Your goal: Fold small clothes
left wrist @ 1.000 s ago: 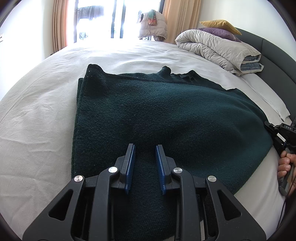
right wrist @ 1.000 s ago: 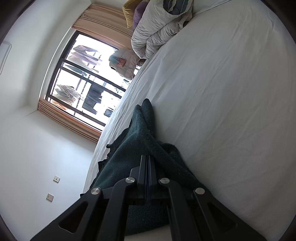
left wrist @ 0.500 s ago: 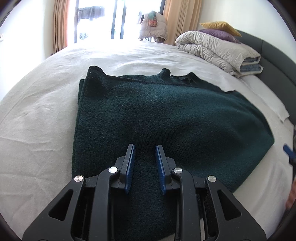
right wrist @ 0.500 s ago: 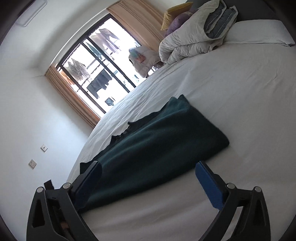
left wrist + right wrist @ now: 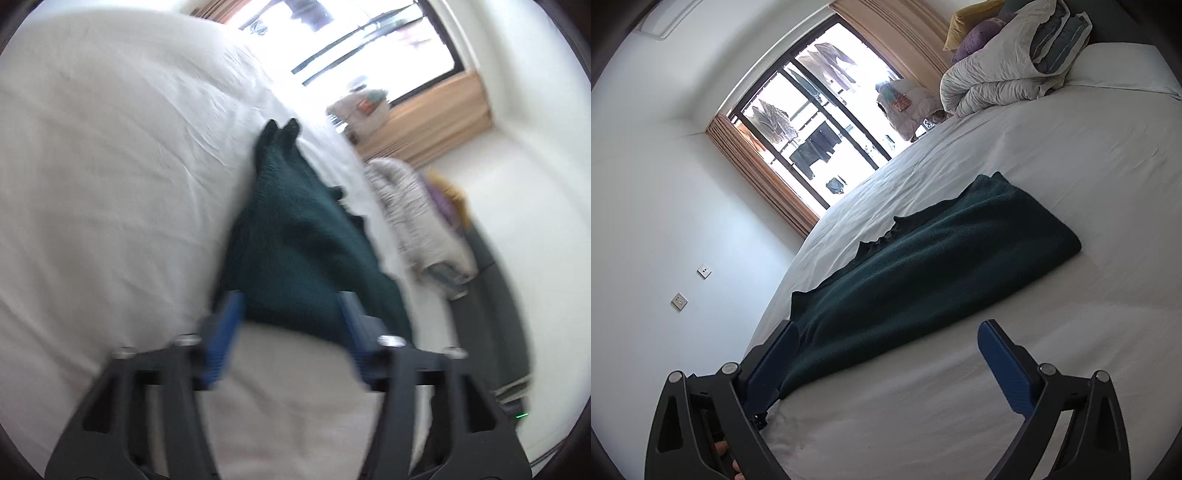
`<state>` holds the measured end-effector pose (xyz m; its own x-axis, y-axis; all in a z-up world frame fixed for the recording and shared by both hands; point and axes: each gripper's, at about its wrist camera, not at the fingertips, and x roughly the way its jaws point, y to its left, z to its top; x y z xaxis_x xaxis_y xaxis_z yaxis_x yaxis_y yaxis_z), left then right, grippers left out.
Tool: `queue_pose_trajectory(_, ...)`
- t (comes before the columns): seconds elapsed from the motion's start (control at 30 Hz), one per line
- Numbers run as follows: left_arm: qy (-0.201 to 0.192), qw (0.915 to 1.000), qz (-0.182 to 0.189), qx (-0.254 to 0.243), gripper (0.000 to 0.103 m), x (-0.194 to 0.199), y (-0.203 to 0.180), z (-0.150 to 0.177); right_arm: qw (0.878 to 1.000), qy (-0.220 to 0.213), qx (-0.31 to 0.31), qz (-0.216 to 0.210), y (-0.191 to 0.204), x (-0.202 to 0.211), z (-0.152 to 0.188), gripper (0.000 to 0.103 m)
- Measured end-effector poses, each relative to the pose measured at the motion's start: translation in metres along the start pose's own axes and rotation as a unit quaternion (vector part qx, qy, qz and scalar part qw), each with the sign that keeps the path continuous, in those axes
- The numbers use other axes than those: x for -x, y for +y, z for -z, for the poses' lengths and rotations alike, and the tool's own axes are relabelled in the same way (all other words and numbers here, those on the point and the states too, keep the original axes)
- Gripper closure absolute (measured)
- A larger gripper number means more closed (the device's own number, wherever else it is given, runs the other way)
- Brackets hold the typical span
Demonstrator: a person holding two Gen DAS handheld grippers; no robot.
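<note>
The dark green sweater (image 5: 934, 266) lies folded flat on the white bed (image 5: 1071, 166). The left claw (image 5: 291, 325) has just been opening, and the sweater's near edge sits between its blue fingers, not squeezed. The right claw (image 5: 886, 354) is released wide above the bed, holding nothing.

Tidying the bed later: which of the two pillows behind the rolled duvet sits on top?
The yellow pillow; the purple pillow lies beneath it, against the duvet.
</note>
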<state>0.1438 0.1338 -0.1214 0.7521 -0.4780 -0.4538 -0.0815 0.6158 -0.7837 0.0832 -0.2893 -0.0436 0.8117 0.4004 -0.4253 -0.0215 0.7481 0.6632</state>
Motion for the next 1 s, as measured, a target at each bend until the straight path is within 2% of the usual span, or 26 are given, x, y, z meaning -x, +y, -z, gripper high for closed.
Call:
queue_pose_trajectory(0.1,-0.002,0.9994,-0.005,0.033,0.021,-0.002,-0.006,0.005,1.000,0.009,0.007,-0.007,0.006,-0.005,0.002,0.007)
queue_pose_trajectory(0.3,-0.016,0.9958,0.008,0.090,0.021,-0.005,0.003,0.008,1.000,0.016,0.012,-0.022,0.013,-0.012,0.001,0.012)
queue_pose_trajectory(0.43,-0.041,0.9940,-0.006,0.101,0.021,-0.010,0.004,0.014,0.999,0.029,0.004,-0.034,0.012,-0.023,0.003,0.017)
queue_pose_trajectory(0.53,-0.042,0.9930,-0.011,0.109,0.021,-0.026,-0.001,0.012,0.998,0.042,0.011,-0.043,0.018,-0.034,0.000,0.022)
queue_pose_trajectory(0.73,-0.046,0.9852,-0.001,0.165,0.021,-0.056,-0.001,-0.001,0.996,0.053,0.031,-0.070,0.039,-0.062,-0.032,0.025)
queue_pose_trajectory(0.83,-0.055,0.9842,0.004,0.169,0.021,-0.064,-0.003,-0.006,0.993,0.069,0.042,-0.082,0.052,-0.085,-0.046,0.025)
queue_pose_trajectory(0.87,-0.059,0.9847,0.008,0.164,0.026,-0.067,-0.004,-0.007,0.993,0.077,0.046,-0.083,0.056,-0.094,-0.049,0.027)
queue_pose_trajectory(0.9,-0.057,0.9856,0.014,0.159,0.036,-0.070,-0.005,-0.009,0.991,0.087,0.053,-0.082,0.061,-0.106,-0.051,0.030)
queue_pose_trajectory(0.93,-0.050,0.9864,0.019,0.155,0.041,-0.076,-0.005,-0.012,0.990,0.101,0.063,-0.078,0.066,-0.119,-0.053,0.031)
queue_pose_trajectory(1.0,-0.031,0.9869,0.022,0.157,0.065,-0.089,-0.001,-0.019,0.986,0.133,0.078,-0.067,0.073,-0.146,-0.054,0.043)
